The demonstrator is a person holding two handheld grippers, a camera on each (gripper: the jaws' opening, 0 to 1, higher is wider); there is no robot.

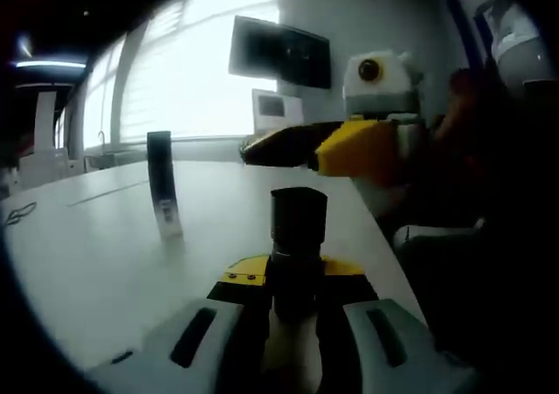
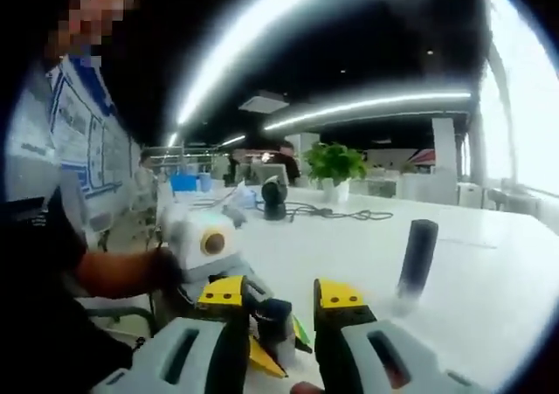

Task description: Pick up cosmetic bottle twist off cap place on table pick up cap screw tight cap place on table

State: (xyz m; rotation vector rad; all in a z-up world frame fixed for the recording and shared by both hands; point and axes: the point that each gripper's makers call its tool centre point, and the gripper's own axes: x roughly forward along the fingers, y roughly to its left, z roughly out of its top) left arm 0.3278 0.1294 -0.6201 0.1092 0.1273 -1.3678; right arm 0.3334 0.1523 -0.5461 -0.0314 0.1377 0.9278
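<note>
While the left gripper (image 1: 295, 311) clamps its grey, yellow-tipped jaws on the body of a dark cylindrical cosmetic bottle (image 1: 297, 237), that bottle stands upright at six o'clock in the left gripper view, its base on or just above the white table (image 1: 96, 254); I cannot tell which. At nine o'clock from it, a slim black tube with a clear base (image 1: 162, 184) stands apart. At two o'clock the right gripper (image 1: 288, 147) hangs over the table. In the right gripper view its jaws stand apart, holding nothing, around the bottle's black cap (image 2: 274, 317).
</note>
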